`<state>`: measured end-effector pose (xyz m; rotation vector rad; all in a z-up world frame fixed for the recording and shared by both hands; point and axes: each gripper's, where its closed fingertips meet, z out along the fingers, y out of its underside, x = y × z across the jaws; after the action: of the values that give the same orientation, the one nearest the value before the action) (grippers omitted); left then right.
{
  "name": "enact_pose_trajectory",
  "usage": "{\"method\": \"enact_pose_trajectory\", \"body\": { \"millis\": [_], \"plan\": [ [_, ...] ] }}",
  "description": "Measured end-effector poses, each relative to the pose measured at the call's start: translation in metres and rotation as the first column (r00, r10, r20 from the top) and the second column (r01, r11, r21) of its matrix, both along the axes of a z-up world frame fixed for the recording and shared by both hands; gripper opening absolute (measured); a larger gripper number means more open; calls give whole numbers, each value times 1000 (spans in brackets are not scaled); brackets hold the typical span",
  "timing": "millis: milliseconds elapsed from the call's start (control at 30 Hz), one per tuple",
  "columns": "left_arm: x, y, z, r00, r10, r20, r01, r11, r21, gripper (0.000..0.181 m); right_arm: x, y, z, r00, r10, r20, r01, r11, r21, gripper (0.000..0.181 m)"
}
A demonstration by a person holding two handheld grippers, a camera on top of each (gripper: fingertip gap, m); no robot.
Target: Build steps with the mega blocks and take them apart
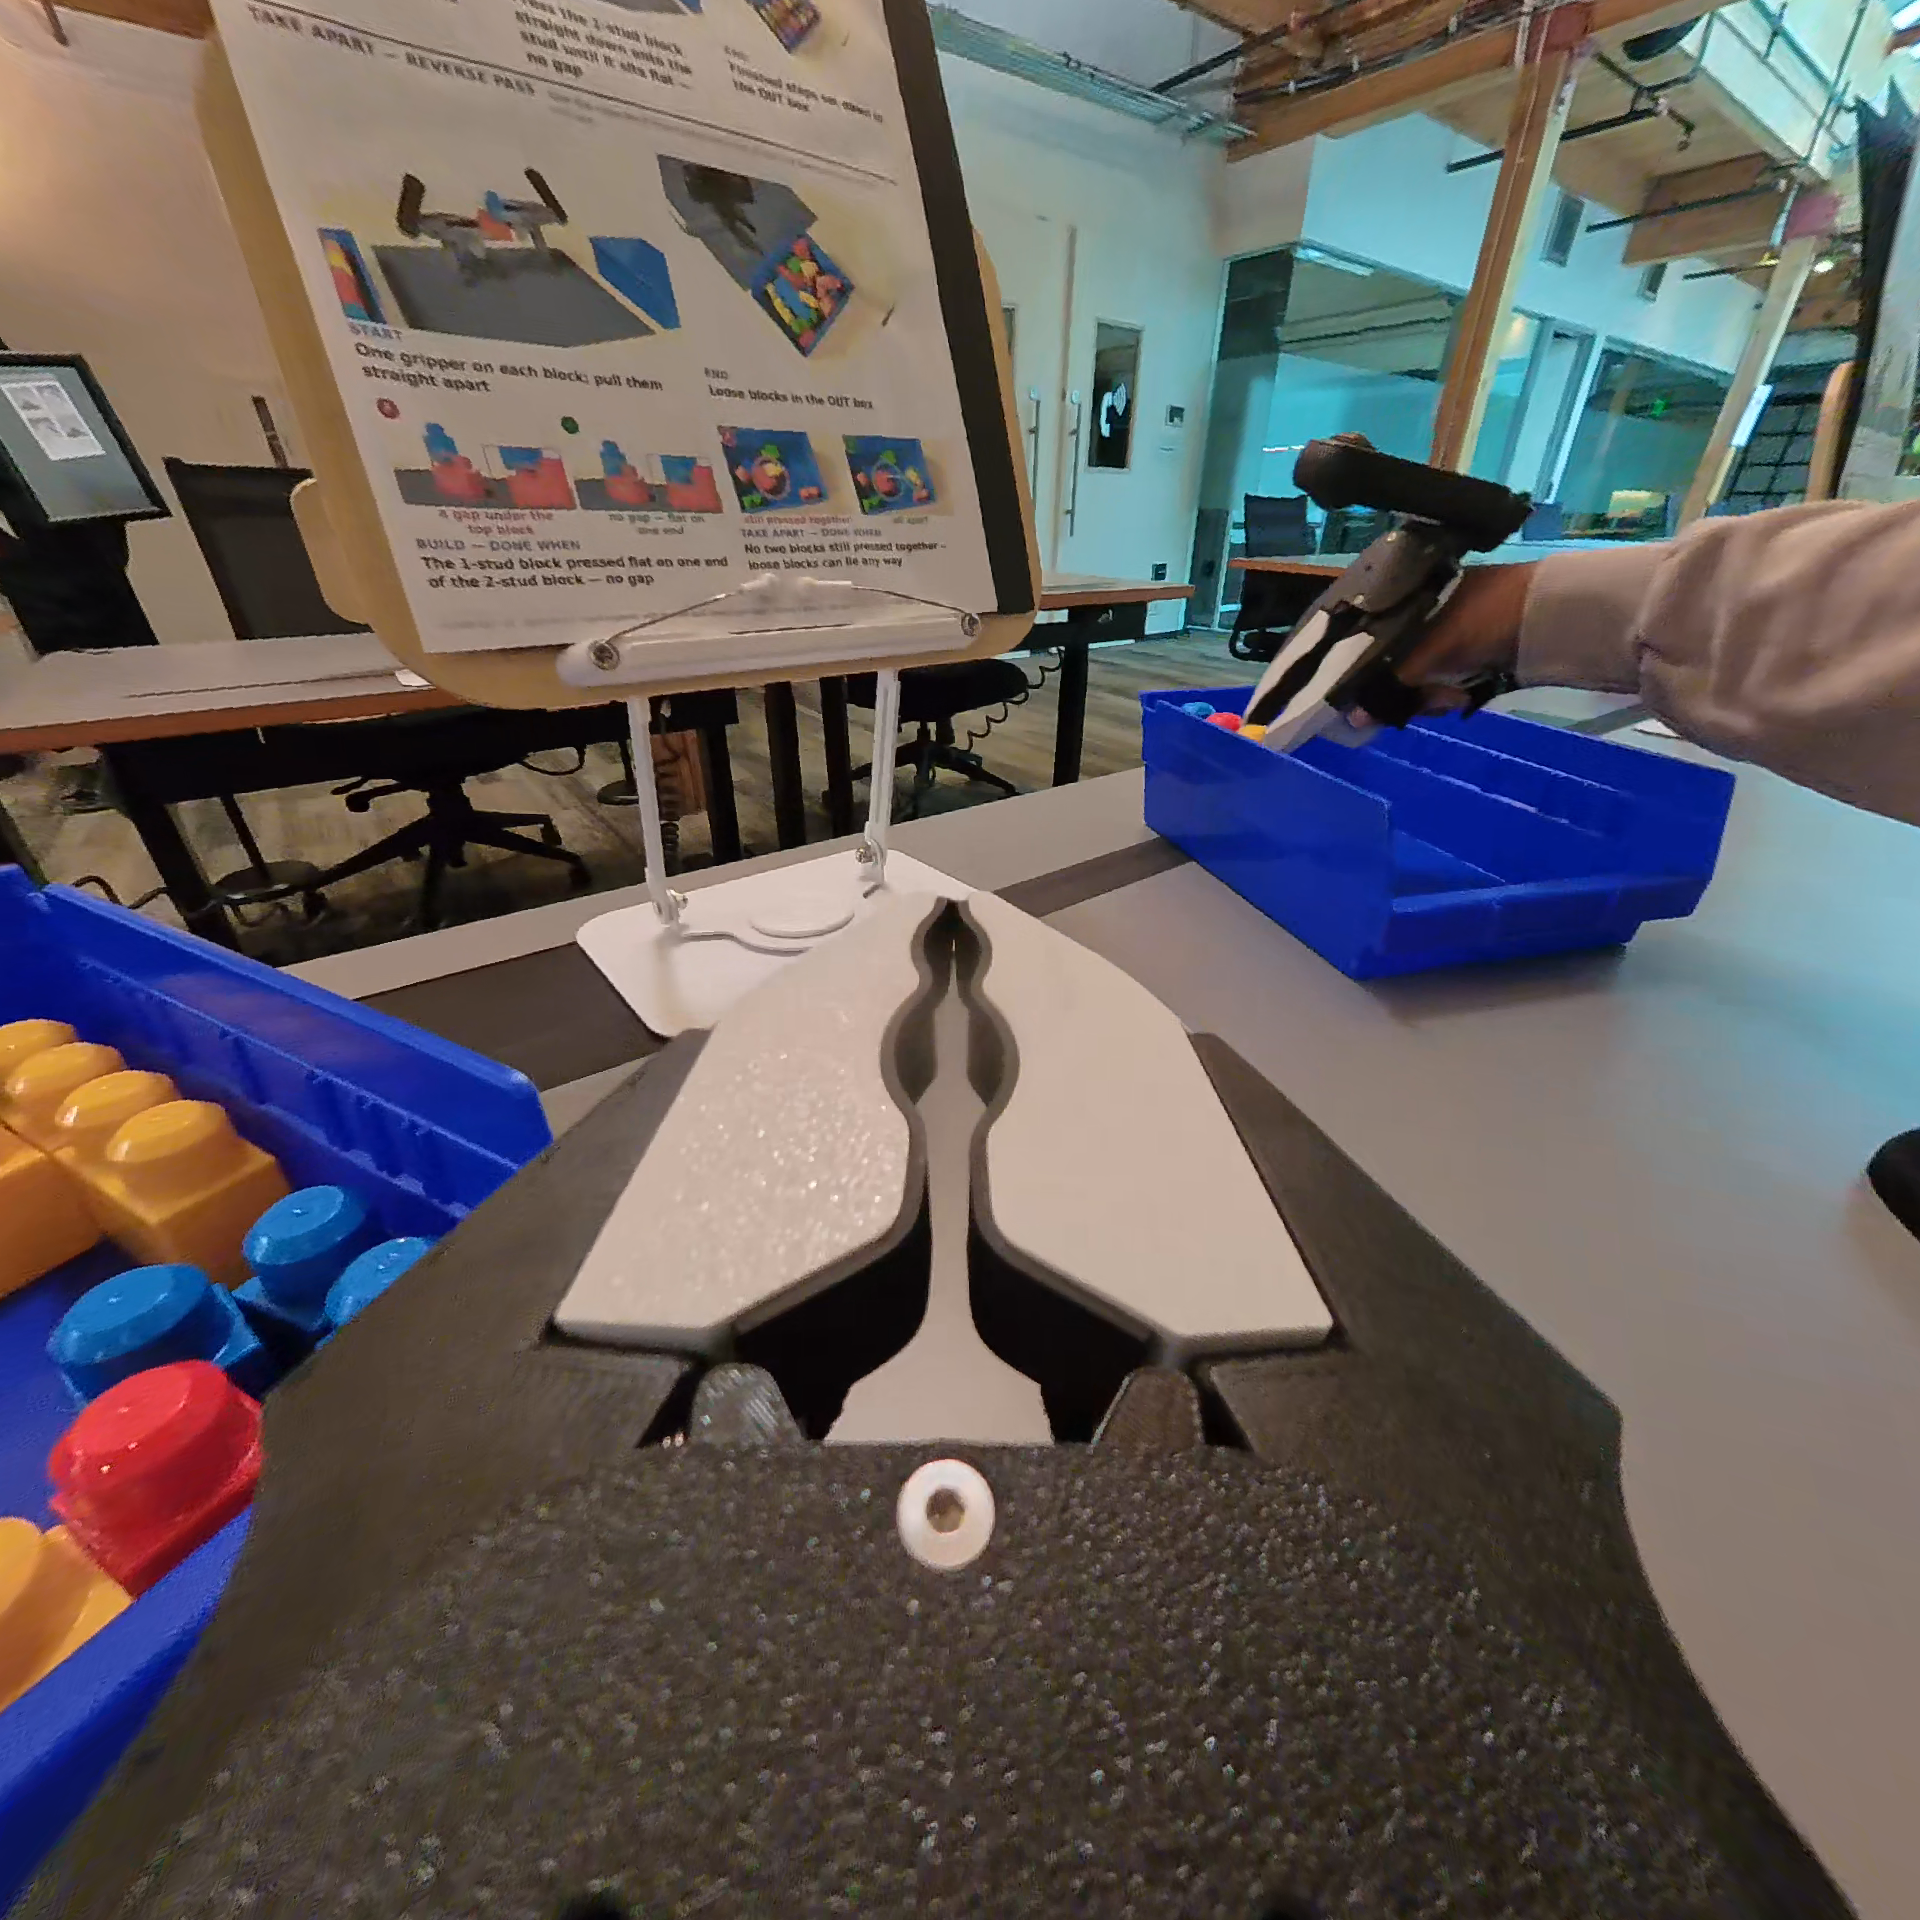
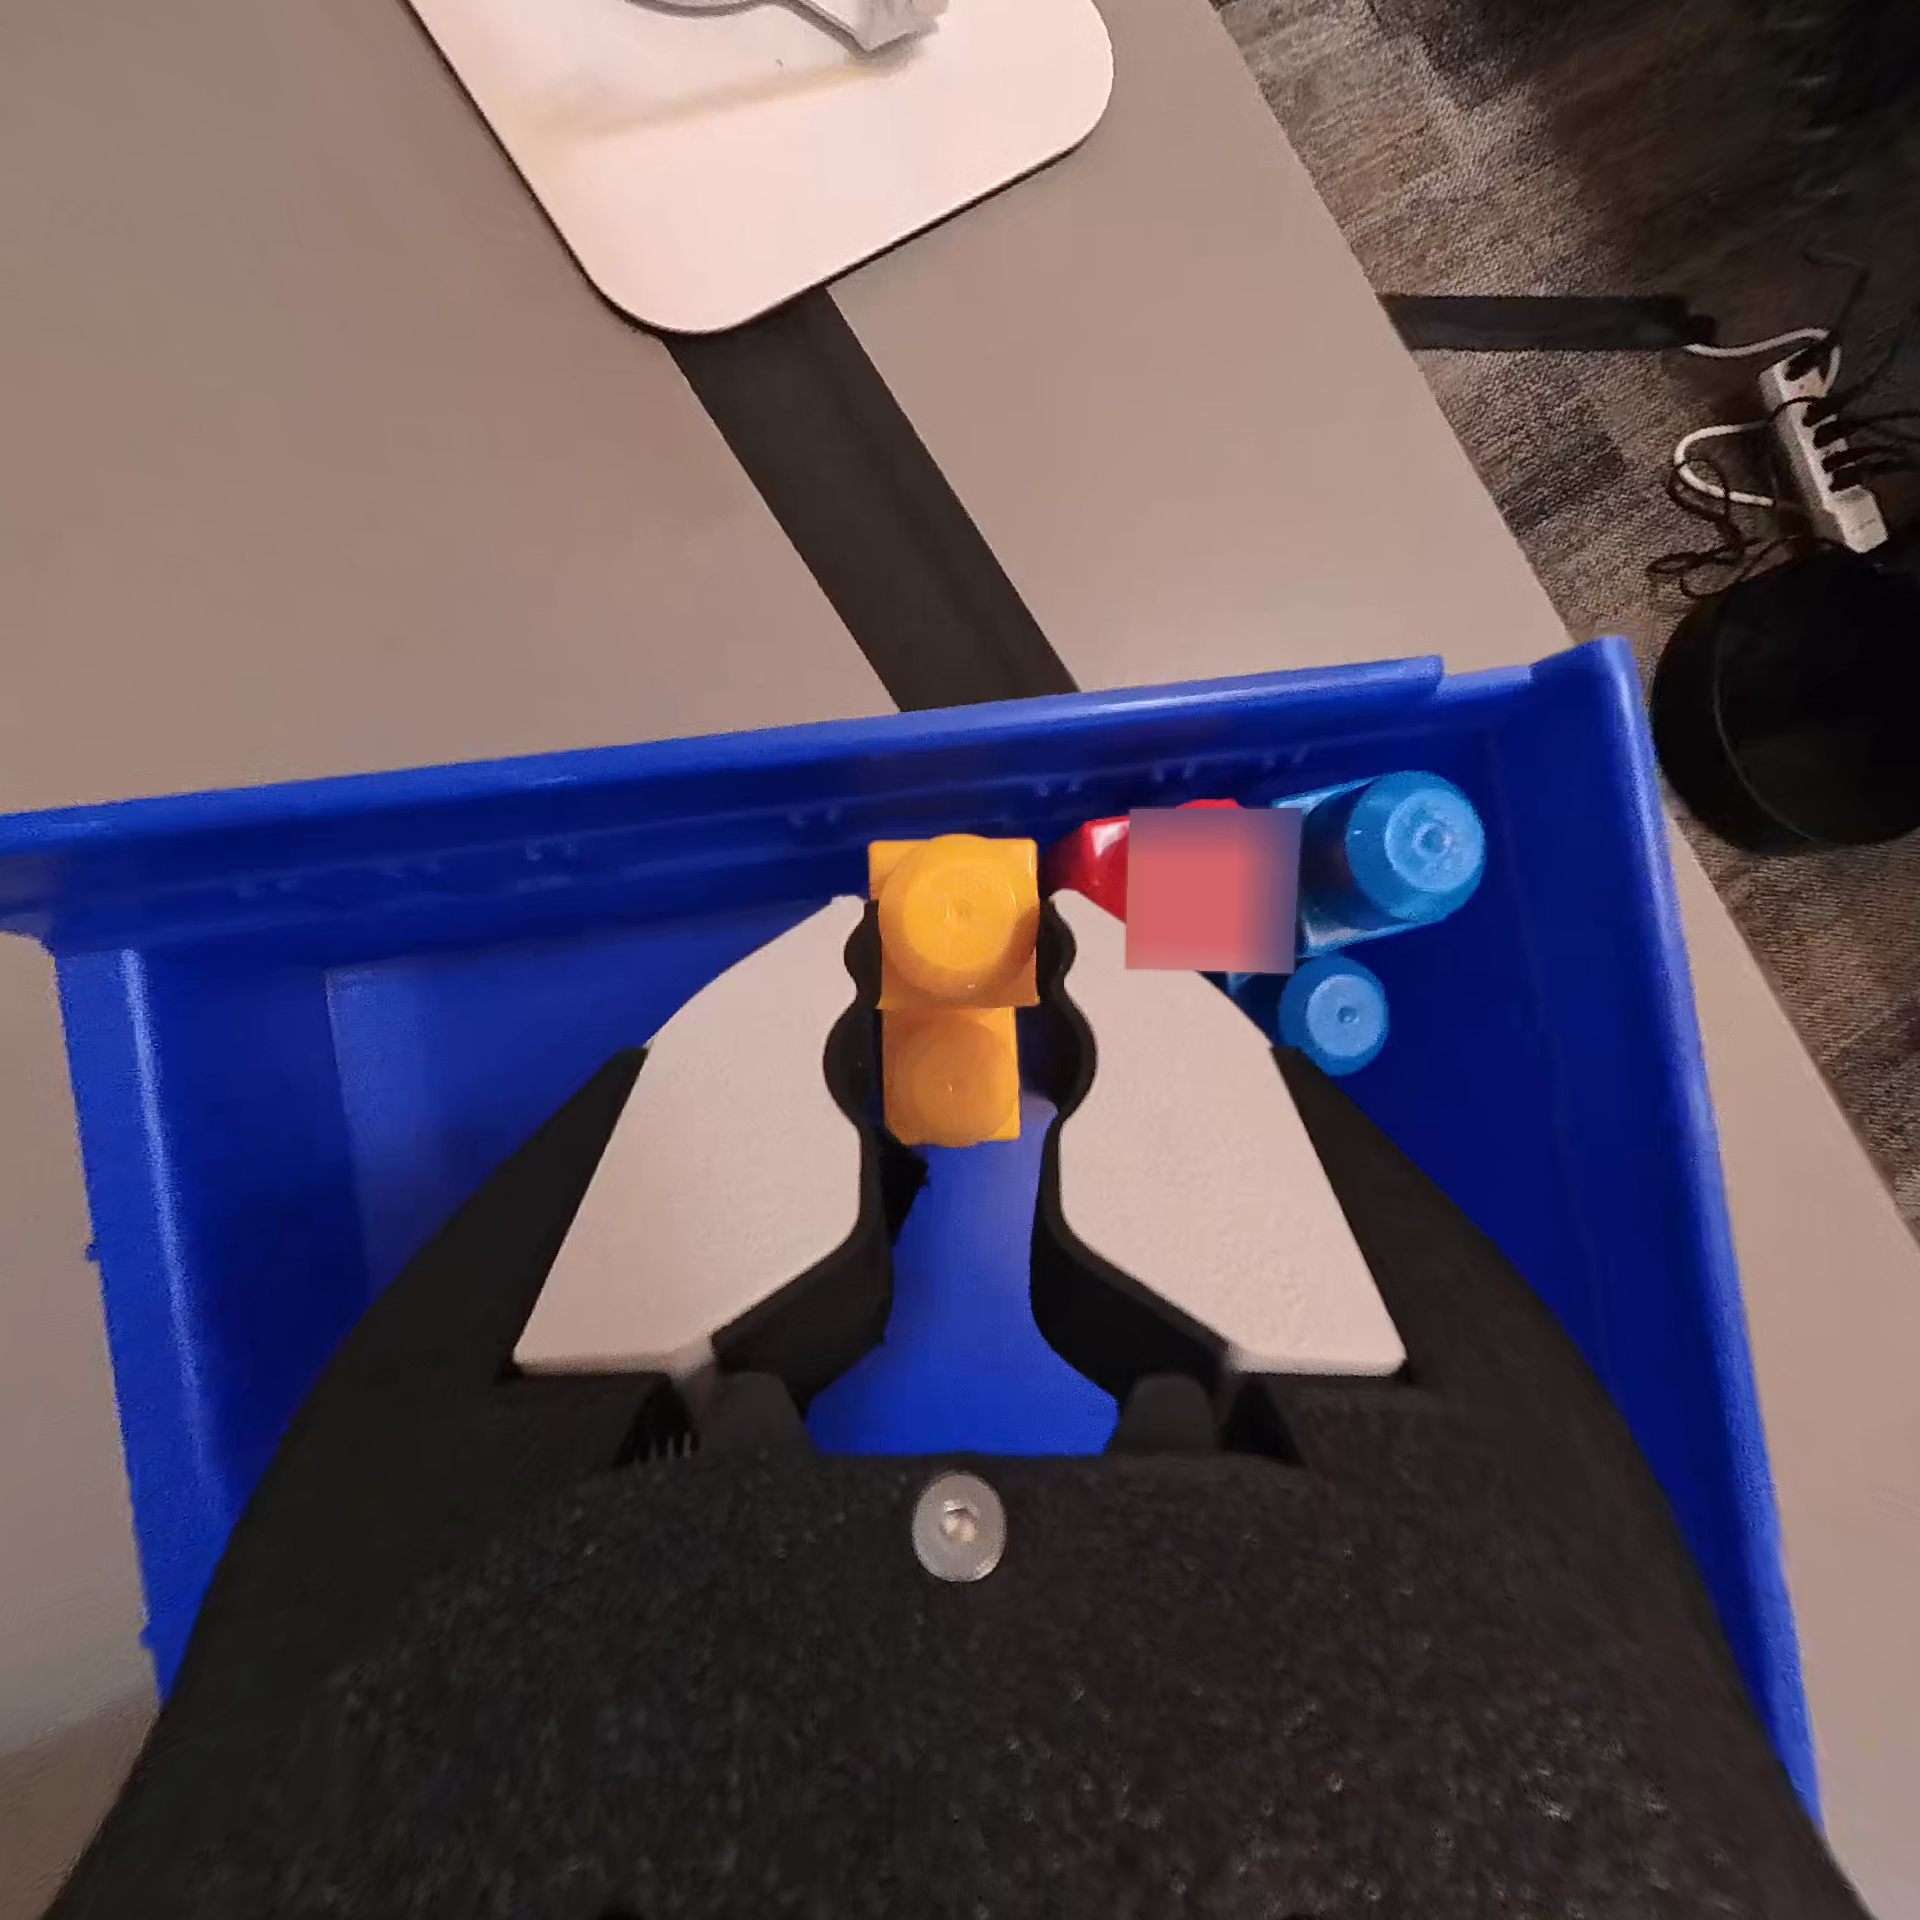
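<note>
My left gripper [image 1: 951, 920] is shut with nothing between its fingertips, above the grey table [image 1: 1455, 1195] beside the left blue bin [image 1: 312, 1060]. That bin holds loose yellow blocks [image 1: 135, 1143], blue blocks [image 1: 301, 1247] and a red block [image 1: 156, 1455]. My right gripper [image 2: 954, 971] is shut on a yellow block step [image 2: 956, 904], two yellow blocks pressed together. It holds them inside the right blue bin [image 2: 623, 810], near the far wall. A red block [image 2: 1091, 852] and blue blocks [image 2: 1403, 852] lie in that bin's far right corner. The right gripper [image 1: 1273, 727] also shows in the left wrist view, reaching into the bin [image 1: 1455, 883].
A white stand [image 1: 727, 935] carrying an instruction sheet [image 1: 623, 312] is at the table's far edge between the bins; its base also shows in the right wrist view [image 2: 779, 156]. A dark strip [image 2: 862, 499] crosses the table. A black waste bin [image 2: 1808, 707] and a power strip [image 2: 1818, 457] are on the floor beyond the edge.
</note>
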<state>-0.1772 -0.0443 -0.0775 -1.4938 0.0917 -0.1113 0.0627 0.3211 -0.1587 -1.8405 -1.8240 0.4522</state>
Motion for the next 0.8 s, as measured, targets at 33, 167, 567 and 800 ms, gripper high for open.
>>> {"method": "enact_pose_trajectory", "body": {
  "millis": [33, 167, 567, 800],
  "plan": [
    [1, 1, -2, 1000, -5, -3, 5, 1000, -2, 0, -2, 2, 0, 1000, -3, 9, 3, 1000, -1, 28],
    [3, 5, -9, 1000, -5, -18, 4, 1000, -29, 0, -3, 3, 6, 1000, 4, 18, -5, 1000, 28, 35],
    [-75, -2, 3, 964, 267, -7, -267, 961, -76, 0, -34, -143, 123, 669, -162, -726, 183, 982, -51, 11],
    [-184, -17, 7, 861, 506, -56, -501, 823, -267, 5, -52, -216, 62, 611, -271, -744, 176, 963, -205, 0]
  ]
}}
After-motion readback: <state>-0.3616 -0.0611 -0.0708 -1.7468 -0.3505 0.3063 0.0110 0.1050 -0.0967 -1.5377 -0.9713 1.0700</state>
